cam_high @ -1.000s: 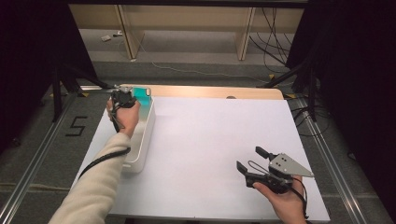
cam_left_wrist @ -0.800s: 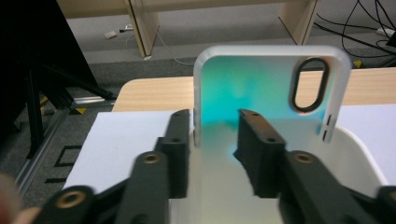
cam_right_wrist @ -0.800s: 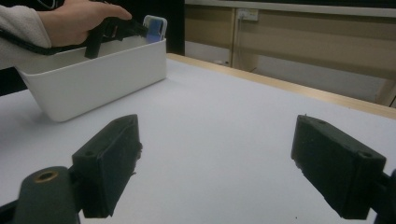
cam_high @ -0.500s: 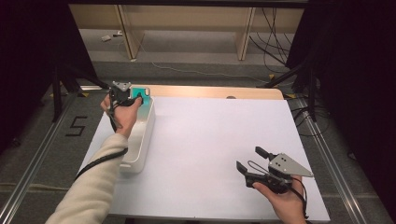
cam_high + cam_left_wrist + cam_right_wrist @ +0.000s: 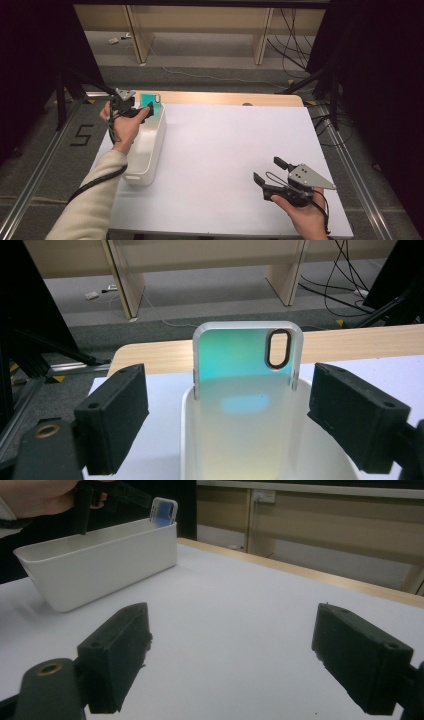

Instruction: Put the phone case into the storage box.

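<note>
Left gripper (image 5: 220, 405) has just been opening, jaws now wide w/ nothing pinched, phone case (image 5: 246, 390) leans upright in the white bin (image 5: 150, 145) just past the fingers, so a bump could tip it; right gripper (image 5: 269, 176) open too, far off

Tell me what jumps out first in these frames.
A teal, iridescent phone case stands propped against the far end of the white bin at the table's left edge. The left gripper hangs just above it, jaws just opened, nothing between them. The right gripper rests open, near right.
</note>
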Demonstrator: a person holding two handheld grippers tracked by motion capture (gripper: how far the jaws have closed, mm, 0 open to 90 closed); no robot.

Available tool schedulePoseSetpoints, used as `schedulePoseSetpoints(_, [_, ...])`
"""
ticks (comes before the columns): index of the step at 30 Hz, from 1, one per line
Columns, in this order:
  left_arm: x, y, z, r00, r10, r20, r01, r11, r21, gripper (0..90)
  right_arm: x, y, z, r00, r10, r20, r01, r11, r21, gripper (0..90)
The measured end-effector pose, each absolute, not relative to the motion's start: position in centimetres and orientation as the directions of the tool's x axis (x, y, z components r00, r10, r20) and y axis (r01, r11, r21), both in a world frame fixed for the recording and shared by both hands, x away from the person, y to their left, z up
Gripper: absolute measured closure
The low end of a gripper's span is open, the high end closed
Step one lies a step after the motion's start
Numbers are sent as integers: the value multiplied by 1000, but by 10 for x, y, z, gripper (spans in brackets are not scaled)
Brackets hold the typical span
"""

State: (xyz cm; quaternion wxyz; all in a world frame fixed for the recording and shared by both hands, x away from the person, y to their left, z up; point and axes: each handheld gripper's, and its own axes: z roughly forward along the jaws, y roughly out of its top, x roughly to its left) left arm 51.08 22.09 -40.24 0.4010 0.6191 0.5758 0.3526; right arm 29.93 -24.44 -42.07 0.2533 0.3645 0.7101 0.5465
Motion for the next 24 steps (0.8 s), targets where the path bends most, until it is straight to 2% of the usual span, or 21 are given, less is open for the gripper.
schedulePoseSetpoints(14, [488, 232, -390, 125, 992, -37, 433, -21, 901, 118, 299, -245, -420, -603, 798, 26, 235, 146, 961, 167])
schedulePoseSetpoints(24, [469, 234, -384, 169, 985, -45, 415, -29, 909, 128, 300, -245, -420, -603, 797, 35, 237, 137, 962, 167])
